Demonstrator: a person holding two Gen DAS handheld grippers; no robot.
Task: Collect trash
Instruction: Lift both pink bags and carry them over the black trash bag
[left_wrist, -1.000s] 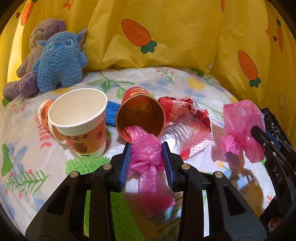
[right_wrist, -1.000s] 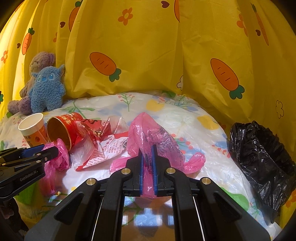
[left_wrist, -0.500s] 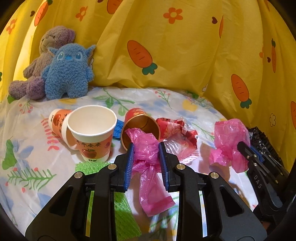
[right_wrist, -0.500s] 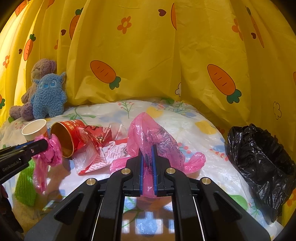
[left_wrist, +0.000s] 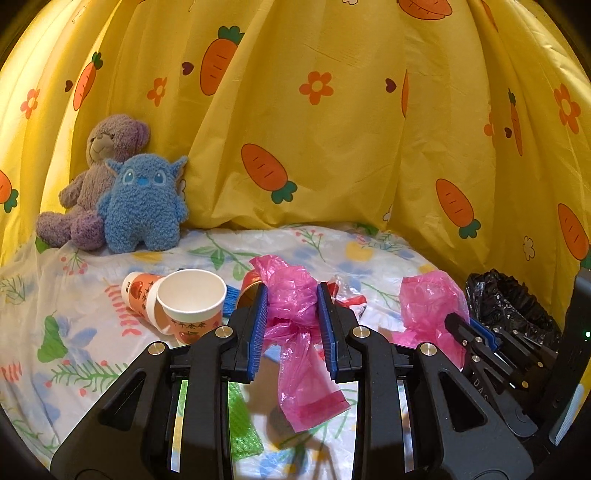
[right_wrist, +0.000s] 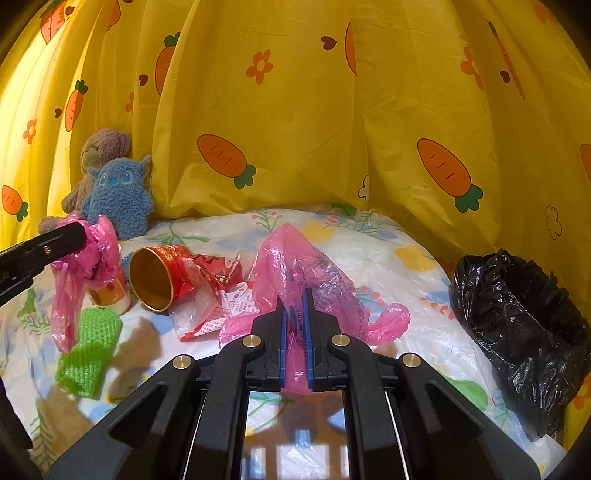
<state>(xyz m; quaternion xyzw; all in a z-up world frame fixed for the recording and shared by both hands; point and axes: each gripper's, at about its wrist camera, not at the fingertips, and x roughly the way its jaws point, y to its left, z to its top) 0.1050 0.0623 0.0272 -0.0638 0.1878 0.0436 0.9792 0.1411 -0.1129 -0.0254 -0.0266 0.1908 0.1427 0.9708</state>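
My left gripper (left_wrist: 291, 295) is shut on a crumpled pink plastic bag (left_wrist: 295, 332), which hangs clear of the table with its tail dangling; the same left gripper (right_wrist: 79, 234) and bag (right_wrist: 88, 258) show at the left of the right wrist view. My right gripper (right_wrist: 295, 299) is shut on a second pink plastic bag (right_wrist: 306, 269), whose far end still rests on the cloth. A black trash bag (right_wrist: 517, 317) stands open at the right. On the table lie a red cup on its side (right_wrist: 159, 273), a torn red wrapper (right_wrist: 214, 295) and paper cups (left_wrist: 192, 302).
A green foam net (right_wrist: 88, 354) lies near the front left. A blue plush toy (left_wrist: 144, 206) and a purple bear (left_wrist: 99, 177) sit at the back left against the yellow carrot-print curtain (left_wrist: 332, 147). A flowered plastic cloth (right_wrist: 388, 251) covers the table.
My left gripper has risen and lifted its pink bag off the table, away from the red cup's mouth. The right gripper has shifted slightly, still holding its bag.
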